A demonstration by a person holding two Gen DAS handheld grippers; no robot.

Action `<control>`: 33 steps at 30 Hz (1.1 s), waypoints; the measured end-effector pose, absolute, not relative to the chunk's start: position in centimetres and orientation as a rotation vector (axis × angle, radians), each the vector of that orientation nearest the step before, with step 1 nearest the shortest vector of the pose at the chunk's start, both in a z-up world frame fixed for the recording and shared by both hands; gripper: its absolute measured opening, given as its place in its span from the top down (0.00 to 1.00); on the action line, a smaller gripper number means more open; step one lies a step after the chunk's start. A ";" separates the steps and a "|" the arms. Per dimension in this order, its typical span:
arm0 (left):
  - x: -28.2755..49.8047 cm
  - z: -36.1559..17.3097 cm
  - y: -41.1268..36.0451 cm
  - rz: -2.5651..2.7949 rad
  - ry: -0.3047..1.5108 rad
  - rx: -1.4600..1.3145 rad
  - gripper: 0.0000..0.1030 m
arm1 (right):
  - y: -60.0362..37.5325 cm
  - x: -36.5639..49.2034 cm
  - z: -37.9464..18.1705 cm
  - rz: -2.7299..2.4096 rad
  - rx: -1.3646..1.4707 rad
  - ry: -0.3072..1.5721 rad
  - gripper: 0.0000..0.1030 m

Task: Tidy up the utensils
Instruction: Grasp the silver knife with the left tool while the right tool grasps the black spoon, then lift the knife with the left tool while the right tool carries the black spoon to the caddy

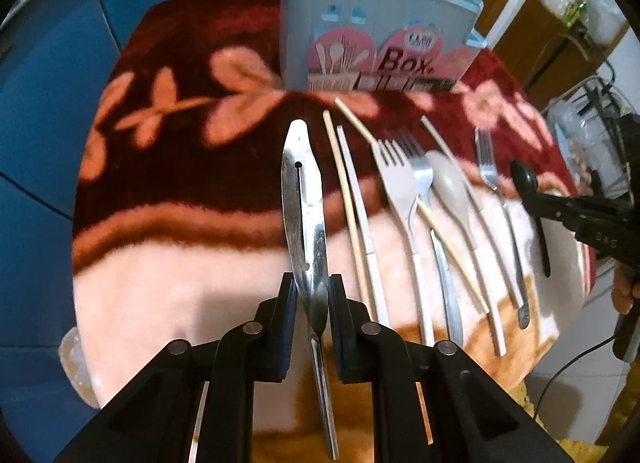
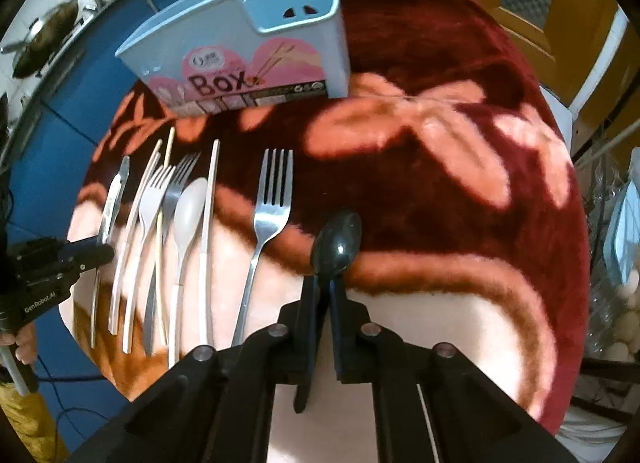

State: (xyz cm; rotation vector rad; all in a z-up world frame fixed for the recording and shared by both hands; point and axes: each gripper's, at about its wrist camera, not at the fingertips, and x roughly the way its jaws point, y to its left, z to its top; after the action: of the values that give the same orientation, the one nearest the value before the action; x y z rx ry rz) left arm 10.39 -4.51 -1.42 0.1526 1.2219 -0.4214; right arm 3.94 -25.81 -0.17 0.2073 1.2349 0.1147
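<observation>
My left gripper (image 1: 313,295) is shut on a slotted steel peeler (image 1: 302,191), gripping its neck, with the blade pointing away toward the grey-blue utensil box (image 1: 360,11). My right gripper (image 2: 324,287) is shut on the handle of a black spoon (image 2: 338,241), bowl forward. Between them, a row of utensils lies on the blanket: wooden chopsticks (image 1: 340,183), a white fork (image 1: 396,179), a grey spoon (image 1: 448,183) and a steel fork (image 2: 272,203). The right wrist view shows the left gripper (image 2: 96,253) with the peeler (image 2: 114,199) at the row's left end. The box (image 2: 248,23) stands upright behind the row.
A red and pink floral blanket (image 2: 460,167) covers the round table, whose edge curves close on every side. Blue cabinets (image 1: 52,63) stand behind on the left. A wok (image 2: 44,39) sits on a counter. Clutter and cables (image 1: 600,111) lie off the table's right side.
</observation>
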 end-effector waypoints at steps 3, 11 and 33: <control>9.6 0.2 -3.6 -0.436 1.139 0.124 0.85 | -26.3 2.8 0.6 0.134 0.229 1.183 0.93; 7.9 5.3 -1.3 -0.448 0.894 0.041 0.85 | -25.4 -0.4 4.5 0.098 0.137 0.896 0.93; 15.4 16.0 -4.5 -0.404 0.454 -0.088 0.86 | -25.5 1.2 8.5 0.086 0.098 0.510 0.93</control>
State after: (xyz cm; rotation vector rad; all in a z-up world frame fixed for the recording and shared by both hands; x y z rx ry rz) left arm 15.44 -4.54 15.99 -0.0885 0.4538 -0.4042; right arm 1.23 -25.55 8.47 0.0977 0.5104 0.0861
